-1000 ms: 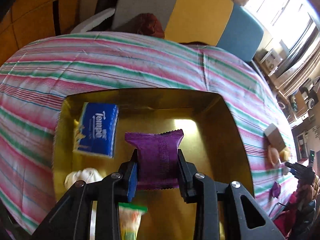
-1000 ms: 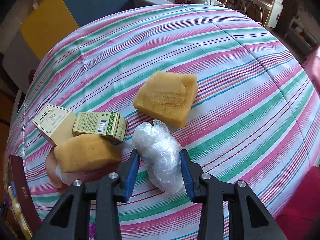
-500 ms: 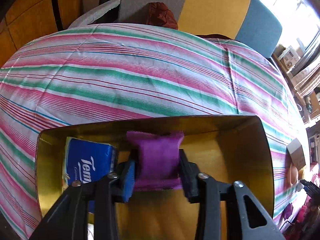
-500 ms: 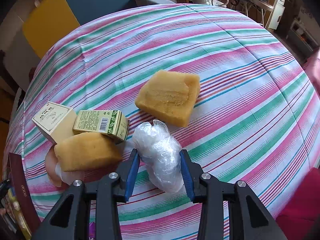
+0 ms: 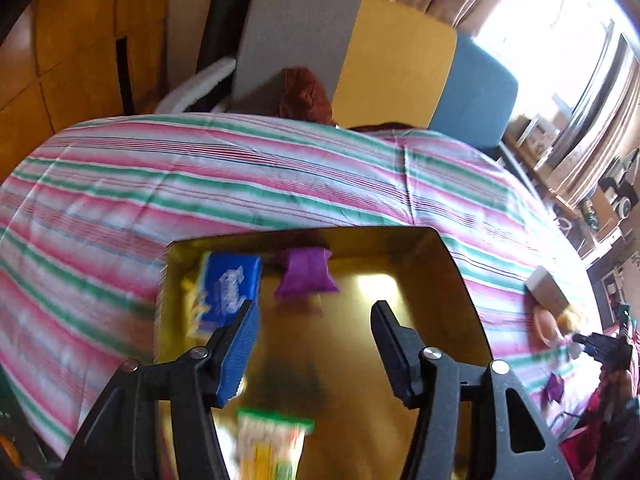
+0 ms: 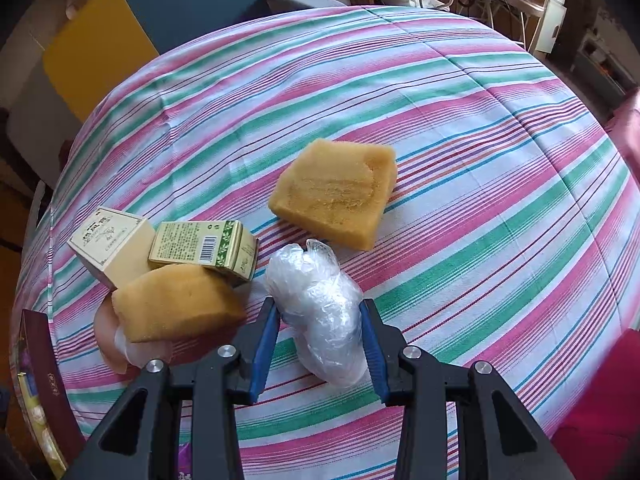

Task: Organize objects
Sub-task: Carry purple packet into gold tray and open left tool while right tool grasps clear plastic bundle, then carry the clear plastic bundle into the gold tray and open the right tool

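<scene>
In the left wrist view my left gripper (image 5: 314, 320) is open and empty above a gold tray (image 5: 460, 280). A purple packet (image 5: 306, 274) lies in the tray at its far side, next to a blue tissue pack (image 5: 228, 288). A green-topped snack packet (image 5: 272, 448) lies at the near side. In the right wrist view my right gripper (image 6: 320, 320) is shut on a crumpled clear plastic bag (image 6: 320, 308) that rests on the striped cloth.
In the right wrist view two yellow sponges (image 6: 336, 192) (image 6: 176, 308), a cream box (image 6: 112, 240) and a green-printed box (image 6: 204, 246) lie on the cloth. A dark red box edge (image 6: 40, 372) is at the left. Chairs (image 5: 400, 60) stand beyond the table.
My left gripper has opened and let go of the purple packet, which now lies in the tray; the gripper has pulled back. The right gripper still holds the plastic bag in place.
</scene>
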{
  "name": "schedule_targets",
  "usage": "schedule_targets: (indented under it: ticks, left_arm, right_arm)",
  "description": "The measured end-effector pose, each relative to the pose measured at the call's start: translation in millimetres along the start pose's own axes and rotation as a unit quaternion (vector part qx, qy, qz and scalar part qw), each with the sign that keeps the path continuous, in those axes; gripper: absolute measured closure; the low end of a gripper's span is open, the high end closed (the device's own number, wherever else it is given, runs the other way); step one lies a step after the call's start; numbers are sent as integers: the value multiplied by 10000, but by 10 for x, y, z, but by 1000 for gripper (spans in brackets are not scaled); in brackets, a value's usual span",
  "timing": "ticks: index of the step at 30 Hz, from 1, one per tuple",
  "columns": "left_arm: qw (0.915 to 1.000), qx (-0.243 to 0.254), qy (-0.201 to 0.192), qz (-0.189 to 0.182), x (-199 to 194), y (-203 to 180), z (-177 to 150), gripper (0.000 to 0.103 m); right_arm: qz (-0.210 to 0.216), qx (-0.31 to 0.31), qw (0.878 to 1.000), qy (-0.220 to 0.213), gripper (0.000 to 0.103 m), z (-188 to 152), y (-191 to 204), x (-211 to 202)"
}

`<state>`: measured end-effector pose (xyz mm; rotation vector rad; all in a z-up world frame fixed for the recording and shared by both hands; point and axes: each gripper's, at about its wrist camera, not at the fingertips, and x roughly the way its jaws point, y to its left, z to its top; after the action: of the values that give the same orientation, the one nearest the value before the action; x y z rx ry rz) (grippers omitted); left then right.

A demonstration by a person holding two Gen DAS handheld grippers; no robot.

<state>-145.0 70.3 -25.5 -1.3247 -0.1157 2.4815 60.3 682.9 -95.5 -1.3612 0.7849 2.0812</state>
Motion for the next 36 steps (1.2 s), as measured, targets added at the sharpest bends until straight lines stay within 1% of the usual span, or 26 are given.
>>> schedule_targets:
  ticks: [3,6,9,11,13,15,18,21,23,26,28,30,32,35,36]
  left_arm:
    - [9999,-80,-60,-16,-206,113,-190,45]
    - [9995,-306,-74,36,-356,274,-344,45]
    - [9983,-565,-154,-9,-502,436,-462,46]
    - [9974,-670,-271,-22,-589,511,-525,46]
    - [9963,-764,-381,-85,-656,583,-561,46]
    - [9955,-825,-461,-122,-723,638,-593,46]
    - [9943,-919,-487,-213,-767,717,-649,46]
    - [9939,-965,-472,-254,-790,774,-702,46]
    - [9932,-1023,-486,-283,-810,823,-741,46]
    - [9922,-1107,-495,-291,-828,913,-806,46]
    - [9912,-1189,-490,-302,-819,973,-838,46]
    - [9902,-1281,-464,-291,-804,1049,-868,46]
    - [9894,-1347,-464,-295,-800,1099,-888,46]
    - [9884,-1420,-451,-293,-786,1148,-909,46]
    - [9883,-1432,-447,-289,-781,1158,-912,46]
  right_arm:
    - [-40,-162,9996,-206,62,-64,116,-182]
    - [-226,-413,9974,-550,62,-164,298,-475]
    - [100,-728,9930,-921,62,-266,632,-865]
    - [420,-1164,9858,-1131,62,-382,1038,-1119]
    - [844,-1749,9737,-1190,62,-560,1572,-1271]
    - [1209,-2433,9563,-1077,62,-842,2171,-1314]
    - [1659,-3339,9255,-664,62,-1248,3094,-1222]
    - [1799,-4017,8976,-224,62,-1664,3891,-1014]
    - [1766,-4290,8858,88,62,-1909,4310,-789]
    - [1579,-4573,8743,387,62,-2188,4743,-441]
    - [1468,-4672,8699,586,62,-2326,4950,-241]
    - [1337,-4770,8664,629,61,-2420,5095,-103]
    - [1236,-4808,8656,656,61,-2468,5223,11]
    - [1313,-4813,8637,722,57,-2530,5318,94]
    - [1404,-4785,8635,752,56,-2534,5326,100]
